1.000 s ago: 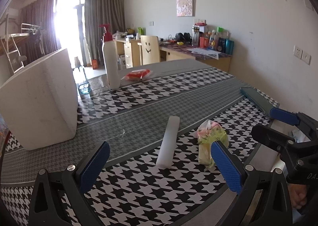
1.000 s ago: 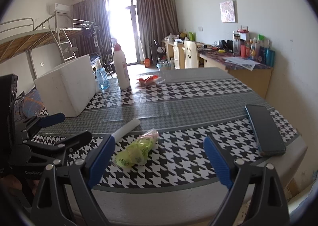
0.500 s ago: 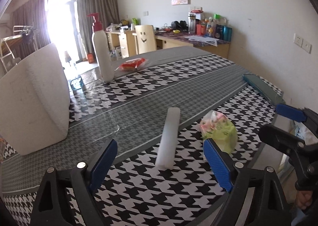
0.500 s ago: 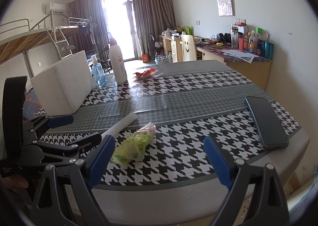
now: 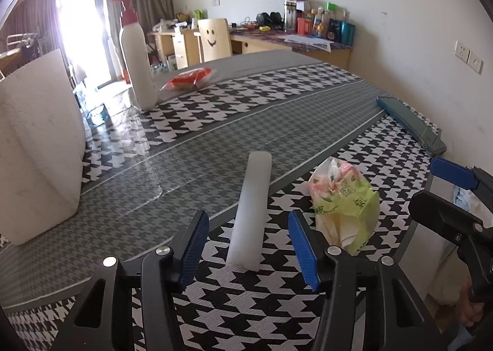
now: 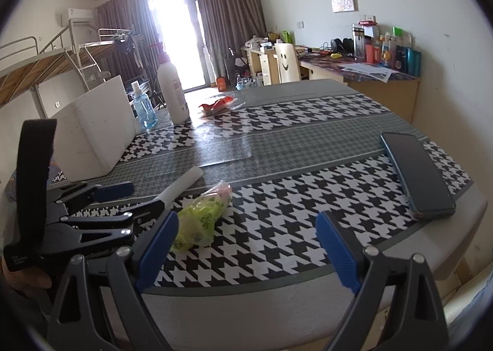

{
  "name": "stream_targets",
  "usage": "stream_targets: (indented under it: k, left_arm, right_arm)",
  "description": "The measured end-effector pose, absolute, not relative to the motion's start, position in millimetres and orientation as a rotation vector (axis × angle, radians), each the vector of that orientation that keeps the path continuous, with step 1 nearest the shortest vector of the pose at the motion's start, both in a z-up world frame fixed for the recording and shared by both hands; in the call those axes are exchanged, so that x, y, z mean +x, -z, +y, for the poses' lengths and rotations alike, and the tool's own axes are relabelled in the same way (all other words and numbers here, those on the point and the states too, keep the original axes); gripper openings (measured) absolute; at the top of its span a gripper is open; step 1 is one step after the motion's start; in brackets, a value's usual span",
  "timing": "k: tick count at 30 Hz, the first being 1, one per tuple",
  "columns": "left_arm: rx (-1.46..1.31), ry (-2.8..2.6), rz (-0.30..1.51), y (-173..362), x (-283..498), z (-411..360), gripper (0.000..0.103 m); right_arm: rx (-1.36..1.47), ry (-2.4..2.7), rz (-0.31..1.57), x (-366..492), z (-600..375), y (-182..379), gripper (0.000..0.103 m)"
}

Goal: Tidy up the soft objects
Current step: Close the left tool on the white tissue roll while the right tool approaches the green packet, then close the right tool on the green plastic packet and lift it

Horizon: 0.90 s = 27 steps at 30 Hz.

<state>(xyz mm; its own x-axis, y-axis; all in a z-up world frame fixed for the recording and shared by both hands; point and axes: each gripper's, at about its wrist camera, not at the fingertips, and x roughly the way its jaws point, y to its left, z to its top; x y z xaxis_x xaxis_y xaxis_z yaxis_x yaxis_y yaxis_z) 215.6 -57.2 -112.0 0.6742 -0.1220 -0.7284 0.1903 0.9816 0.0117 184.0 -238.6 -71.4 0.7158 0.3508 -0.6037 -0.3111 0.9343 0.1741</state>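
Observation:
A white foam stick (image 5: pixel 252 206) lies on the houndstooth table, pointing away from me. A green and pink soft packet in plastic (image 5: pixel 342 196) lies just right of it, also in the right wrist view (image 6: pixel 201 216). My left gripper (image 5: pixel 246 240) is open, its blue pads on either side of the stick's near end, not touching it. My right gripper (image 6: pixel 246 246) is open and empty over the table's front edge, right of the packet. The left gripper shows in the right wrist view (image 6: pixel 123 196).
A white foam box (image 5: pixel 37 153) stands at the left. A white pump bottle (image 5: pixel 137 64), a blue spray bottle (image 6: pixel 143 107) and a red packet (image 5: pixel 188 78) are at the far side. A dark phone (image 6: pixel 416 175) lies at the right edge.
My left gripper has moved forward onto the foam stick and its jaws have narrowed around the near end. My right gripper has barely moved.

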Motion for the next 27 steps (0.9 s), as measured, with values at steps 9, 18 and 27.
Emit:
stream_targets:
  k: [9, 18, 27]
  left_arm:
    - [0.083, 0.216, 0.875, 121.6, 225.1, -60.6, 0.041]
    - [0.083, 0.194, 0.875, 122.9, 227.0, -56.2, 0.022]
    - [0.047, 0.210, 0.833, 112.2, 216.5, -50.3, 0.020]
  right_arm:
    - [0.065, -0.377, 0.711, 189.9, -232.7, 77.6, 0.093]
    - [0.054, -0.400, 0.732, 192.5, -221.8, 81.0, 0.093]
    - [0.036, -0.401, 0.755, 196.6, -209.9, 83.3, 0.093]
